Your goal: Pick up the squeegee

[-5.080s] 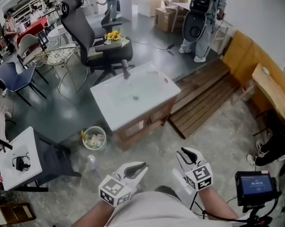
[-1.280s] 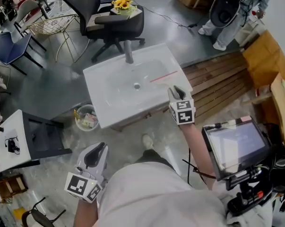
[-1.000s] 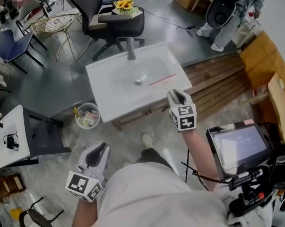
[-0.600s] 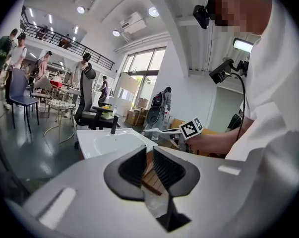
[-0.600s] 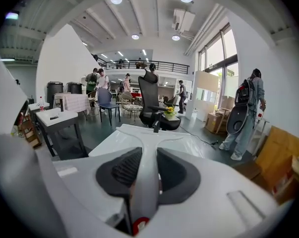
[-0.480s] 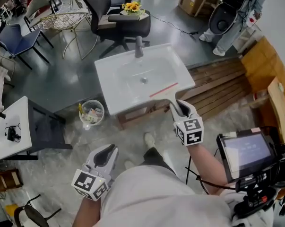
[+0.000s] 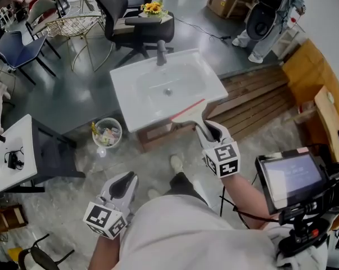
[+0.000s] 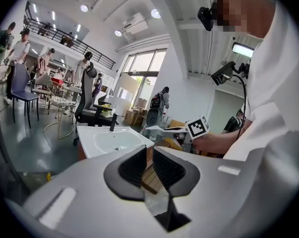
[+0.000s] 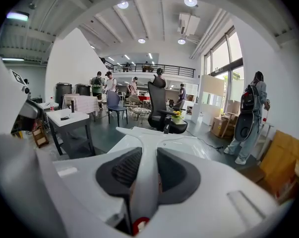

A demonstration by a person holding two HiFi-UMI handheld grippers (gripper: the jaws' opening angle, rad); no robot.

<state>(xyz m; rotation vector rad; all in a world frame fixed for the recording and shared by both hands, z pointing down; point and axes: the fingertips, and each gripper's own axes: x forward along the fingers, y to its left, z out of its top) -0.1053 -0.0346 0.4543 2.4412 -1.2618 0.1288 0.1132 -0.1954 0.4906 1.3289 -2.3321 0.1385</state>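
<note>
1. Squeegee is pinched in my right gripper. The right gripper view shows both pads pressed on its pale handle, which runs straight out between them.
2. Its cross-bar, with a red strip along the edge, hangs over the near right corner of the white sink. It looks lifted clear of the rim, though from above I cannot be sure that it isn't touching.
3. My left gripper hangs low beside my body, well apart from the sink. Its jaws stand slightly apart with nothing between them.
4. I judge the tool to be light: a slim, stiff plastic handle flaring into a thin bar. The red strip is probably soft rubber, so I would not take hold of it there.
5. The handle looks smooth and tapered, so it could twist or slip in the pads if I swing it fast.
6. The best hold, I reckon, is on the handle, near the flare. There the wide head has less leverage to droop or swivel.
7. With the grip looking centred, the pick-up seems almost done.
</note>
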